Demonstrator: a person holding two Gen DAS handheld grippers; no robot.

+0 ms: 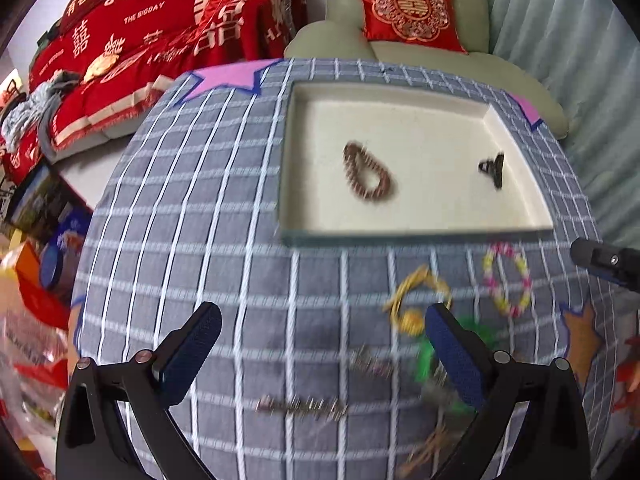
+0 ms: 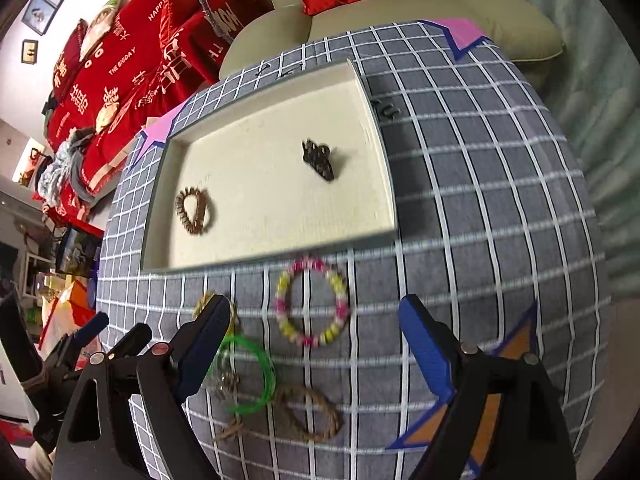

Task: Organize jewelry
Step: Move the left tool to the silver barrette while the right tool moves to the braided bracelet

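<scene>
A cream tray (image 1: 416, 94) on the checked tablecloth holds a brown bead bracelet (image 1: 368, 172) and a black hair claw (image 1: 494, 168). My left gripper (image 1: 323, 316) hangs open over the cloth in front of the tray, nothing between its fingers. Beside its right finger lie a yellow bracelet (image 1: 416, 296), a green bangle (image 1: 426, 356) and a pink-and-yellow bead bracelet (image 1: 489, 276). My right gripper (image 2: 314, 312) is open above the pink-and-yellow bracelet (image 2: 282, 286), apart from it. The green bangle (image 2: 270, 372) and a brown cord bracelet (image 2: 334, 416) lie lower down. The tray (image 2: 276, 258) sits beyond.
A silvery chain (image 1: 300, 406) lies on the cloth between the left fingers. A small dark item (image 2: 386, 110) sits right of the tray. Behind the round table stand a beige armchair (image 1: 400, 52) with a red cushion and a sofa under a red blanket (image 1: 160, 28). Clutter fills the floor at left.
</scene>
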